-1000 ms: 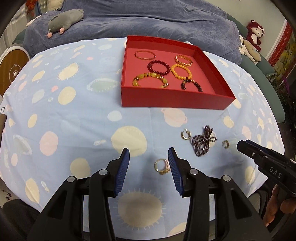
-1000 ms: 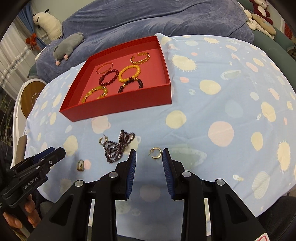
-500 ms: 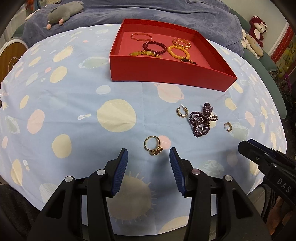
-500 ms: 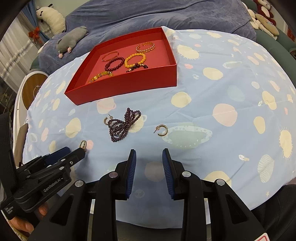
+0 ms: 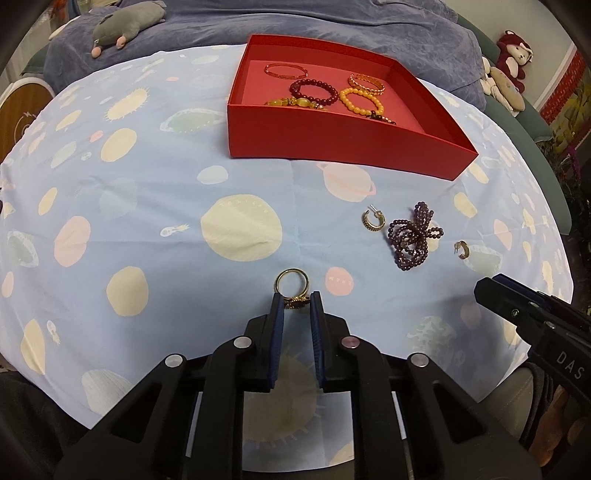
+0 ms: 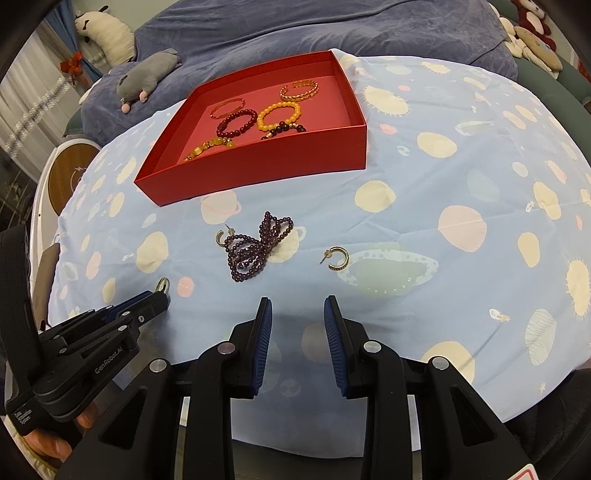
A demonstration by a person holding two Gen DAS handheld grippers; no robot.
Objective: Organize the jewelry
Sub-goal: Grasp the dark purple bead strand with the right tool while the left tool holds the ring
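A gold ring (image 5: 295, 303) with a dark ornament lies on the blue spotted cloth (image 5: 147, 221). My left gripper (image 5: 296, 296) is closing on it, and its pads meet the ornament on both sides. In the right wrist view the ring (image 6: 163, 285) sticks out at the left gripper's tip (image 6: 159, 295). My right gripper (image 6: 297, 306) is open and holds nothing; a gold hoop earring (image 6: 338, 257) lies just beyond it. A purple bead bracelet (image 5: 412, 240) and a second hoop earring (image 5: 373, 220) lie in front of the red box (image 5: 343, 147), which holds several bracelets.
The table's round edge falls away close below both grippers. A blue-covered sofa with a grey plush toy (image 5: 125, 24) sits behind the table. More plush toys (image 5: 511, 62) rest at the far right. A round wooden item (image 6: 66, 177) stands to the left.
My left gripper's jaws have narrowed from wide apart to pinching the ring's ornament. The ring, earlier ahead of the fingertips, now sits between them. The right gripper's jaws kept their gap.
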